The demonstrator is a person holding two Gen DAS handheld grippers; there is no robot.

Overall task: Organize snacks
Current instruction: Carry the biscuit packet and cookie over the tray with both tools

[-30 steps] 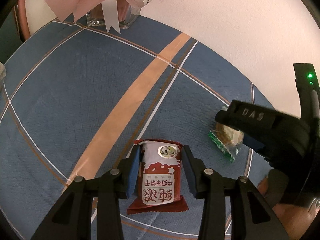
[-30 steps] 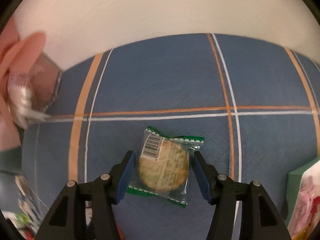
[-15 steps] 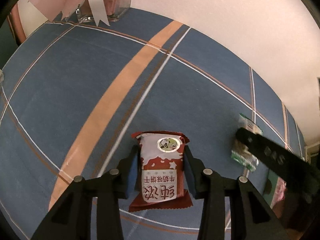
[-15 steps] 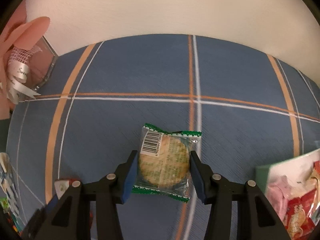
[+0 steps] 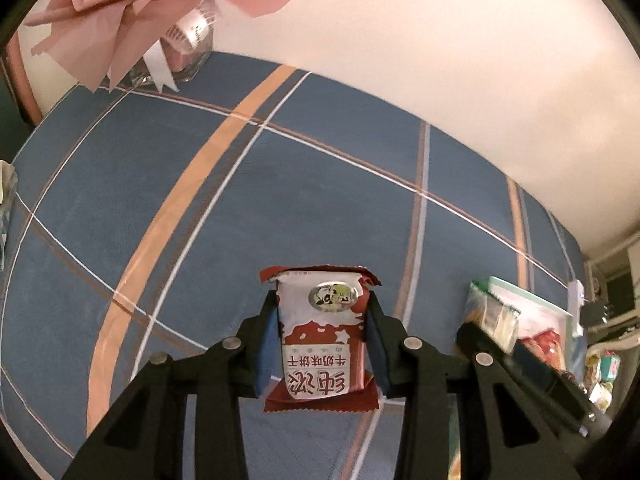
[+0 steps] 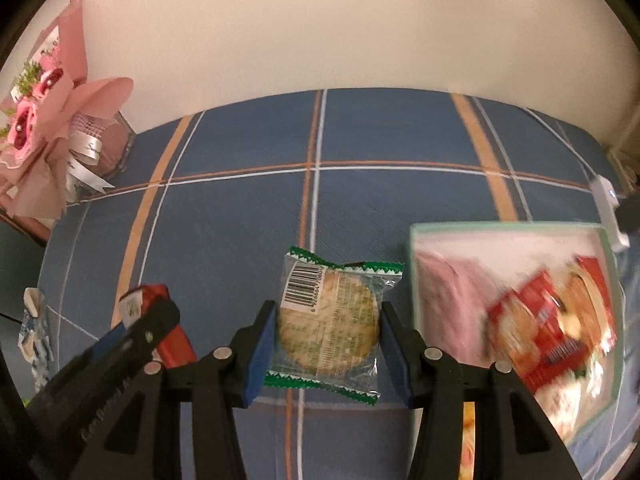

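My left gripper (image 5: 322,340) is shut on a red and white biscuit packet (image 5: 320,336) and holds it above the blue plaid tablecloth (image 5: 160,200). My right gripper (image 6: 328,332) is shut on a clear green-edged packet with a round cracker (image 6: 330,320), also held above the cloth. A pale green tray (image 6: 412,276) with several red and pink snack packets stands just right of the right gripper. The left gripper with its red packet (image 6: 156,320) shows at the lower left of the right wrist view. The right gripper and its cracker packet (image 5: 490,316) show at the right of the left wrist view.
A pink wrapped flower bouquet (image 6: 48,120) in a glass vase stands at the table's back left by the wall. A small blue and white packet (image 6: 34,328) lies at the left edge. A white device (image 6: 610,208) lies behind the tray.
Both grippers have lifted their packets off the cloth and swung to the right. The green tray has come into view beside the right gripper.
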